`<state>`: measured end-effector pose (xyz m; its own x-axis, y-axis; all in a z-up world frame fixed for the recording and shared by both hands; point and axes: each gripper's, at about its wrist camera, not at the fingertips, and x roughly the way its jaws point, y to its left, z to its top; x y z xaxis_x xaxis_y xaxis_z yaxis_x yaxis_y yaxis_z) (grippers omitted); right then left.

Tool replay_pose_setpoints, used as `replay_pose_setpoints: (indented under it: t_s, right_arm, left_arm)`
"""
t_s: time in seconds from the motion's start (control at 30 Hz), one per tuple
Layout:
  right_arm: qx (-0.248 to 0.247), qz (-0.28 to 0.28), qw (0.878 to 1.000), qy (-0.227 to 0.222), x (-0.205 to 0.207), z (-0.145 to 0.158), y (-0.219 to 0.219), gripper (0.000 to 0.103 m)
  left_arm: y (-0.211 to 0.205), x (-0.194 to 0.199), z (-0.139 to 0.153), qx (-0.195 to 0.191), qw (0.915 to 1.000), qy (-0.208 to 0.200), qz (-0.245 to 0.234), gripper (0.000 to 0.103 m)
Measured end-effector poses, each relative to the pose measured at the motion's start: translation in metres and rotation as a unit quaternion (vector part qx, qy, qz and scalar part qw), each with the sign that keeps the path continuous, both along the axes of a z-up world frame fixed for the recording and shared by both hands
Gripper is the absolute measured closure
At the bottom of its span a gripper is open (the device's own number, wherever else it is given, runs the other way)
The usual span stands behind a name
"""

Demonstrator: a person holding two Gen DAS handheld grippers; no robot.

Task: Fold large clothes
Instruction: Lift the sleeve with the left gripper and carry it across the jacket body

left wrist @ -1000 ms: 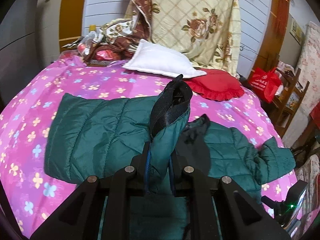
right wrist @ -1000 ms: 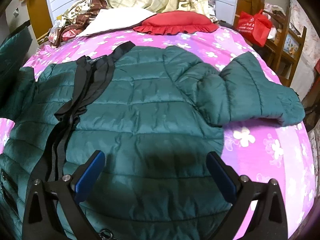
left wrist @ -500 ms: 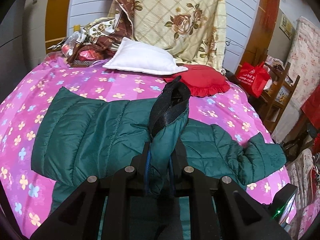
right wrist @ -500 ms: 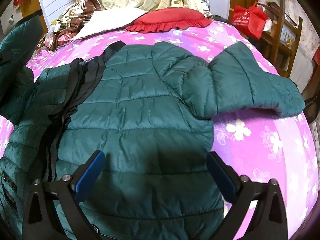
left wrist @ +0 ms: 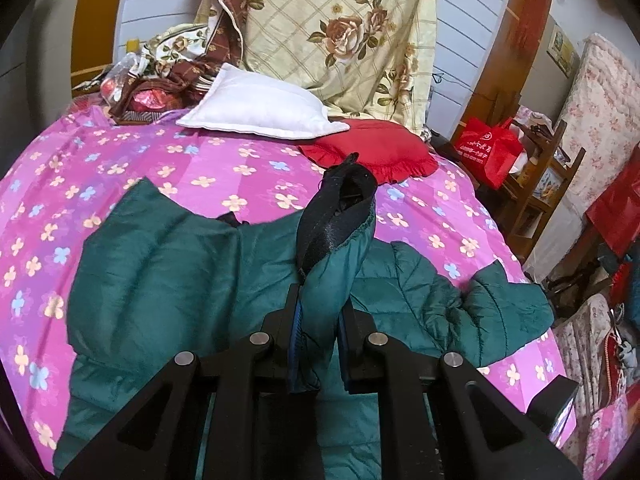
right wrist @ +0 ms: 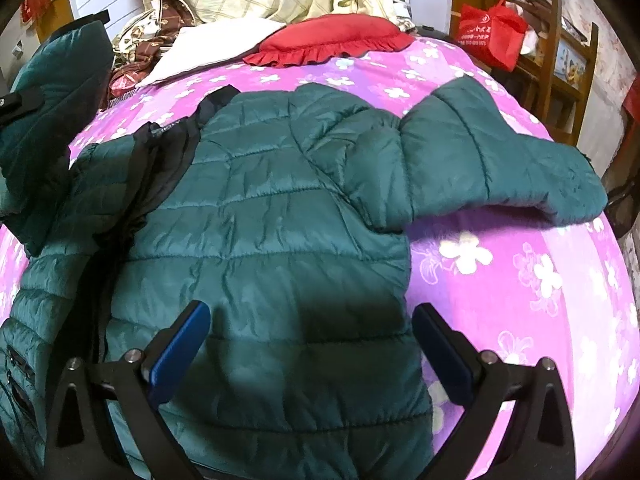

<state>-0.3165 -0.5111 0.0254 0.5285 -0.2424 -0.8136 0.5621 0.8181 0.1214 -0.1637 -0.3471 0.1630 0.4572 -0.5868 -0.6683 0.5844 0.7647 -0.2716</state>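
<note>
A dark green quilted jacket (right wrist: 280,220) lies spread on the pink flowered bed (right wrist: 520,280). My left gripper (left wrist: 318,344) is shut on the jacket's left sleeve (left wrist: 332,272) near its black-lined cuff (left wrist: 340,208) and holds it raised over the jacket body (left wrist: 168,272). The lifted sleeve also shows at the left edge of the right wrist view (right wrist: 52,112). My right gripper (right wrist: 312,352) is open and empty, just above the jacket's lower body. The right sleeve (right wrist: 500,168) lies out to the right on the bed.
A white pillow (left wrist: 260,108) and a red cushion (left wrist: 368,152) lie at the bed's head, with a floral quilt (left wrist: 340,40) and piled cloth behind. A red bag (left wrist: 488,148) and wooden shelves (left wrist: 548,184) stand to the right of the bed.
My left gripper has carried the held sleeve rightward and over the jacket body. My right gripper has edged forward over the jacket and stays open.
</note>
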Motion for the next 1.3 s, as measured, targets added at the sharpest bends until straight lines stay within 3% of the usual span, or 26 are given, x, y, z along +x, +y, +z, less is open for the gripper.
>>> replay_pose_setpoints:
  t_s: [1.03, 1.13, 1.3]
  right_arm:
    - [0.025, -0.006, 1.0, 0.004, -0.001, -0.021, -0.008, 0.0]
    - [0.026, -0.007, 1.0, 0.004, -0.001, -0.02, -0.007, 0.0]
    - [0.029, -0.01, 1.0, 0.006, -0.003, -0.019, -0.008, 0.0]
  left_arm:
    - [-0.032, 0.016, -0.056, 0.023, 0.9981, 0.055, -0.016, 0.103]
    - [-0.033, 0.016, -0.061, 0.02, 0.9976, 0.064, -0.02, 0.091]
    - [-0.028, 0.017, -0.067, 0.007, 0.9952, 0.093, -0.028, 0.086]
